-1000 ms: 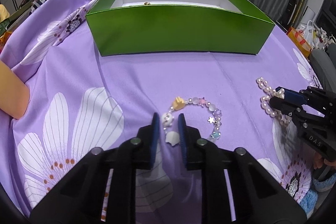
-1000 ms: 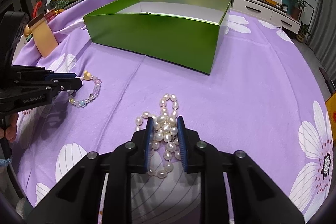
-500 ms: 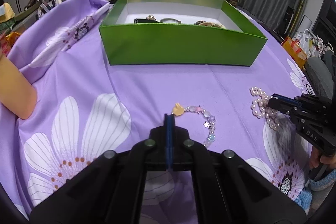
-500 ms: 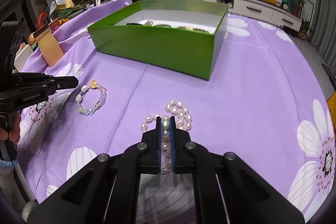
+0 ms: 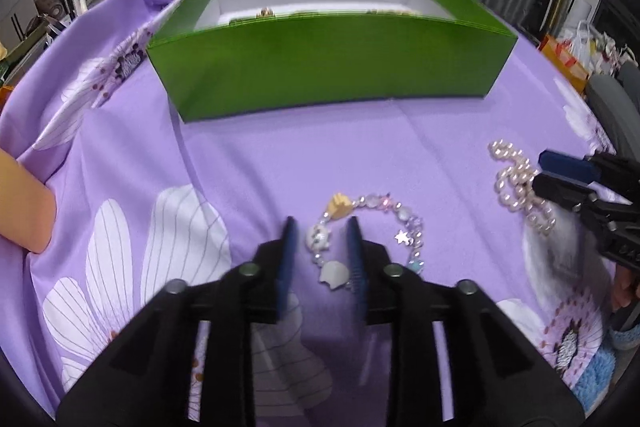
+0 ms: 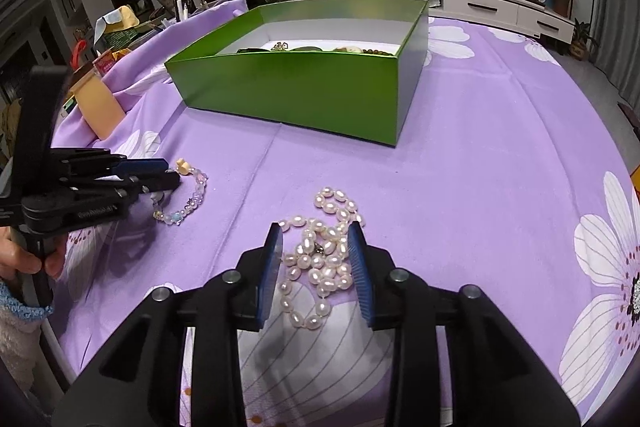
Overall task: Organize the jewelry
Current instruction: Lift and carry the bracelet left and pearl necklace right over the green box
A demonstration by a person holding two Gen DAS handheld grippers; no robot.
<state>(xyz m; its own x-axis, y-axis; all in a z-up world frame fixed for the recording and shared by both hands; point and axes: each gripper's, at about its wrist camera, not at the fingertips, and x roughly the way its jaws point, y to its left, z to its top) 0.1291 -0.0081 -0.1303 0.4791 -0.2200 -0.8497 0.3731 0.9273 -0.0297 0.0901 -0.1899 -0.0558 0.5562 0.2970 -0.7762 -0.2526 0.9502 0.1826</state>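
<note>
Straddling bead bracelet (image 5: 372,231) — L tool (image 5: 322,251) spread; R tool (image 6: 316,259) spread round pearls (image 6: 320,255); box (image 6: 296,87) contents in R view only

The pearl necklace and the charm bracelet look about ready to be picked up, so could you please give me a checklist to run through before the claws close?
1. Left claw open: ok.
2. Charm bracelet between its fingers: partly ok; only the white charm side sits in the gap, the star side lies outside.
3. Right claw open: ok.
4. Pearl necklace between its fingers: ok, the bunched part is in the gap; one loop trails ahead.
5. Green box open on top, ready to receive: ok.
6. Claw tips low enough on the purple cloth: cannot tell.
</note>
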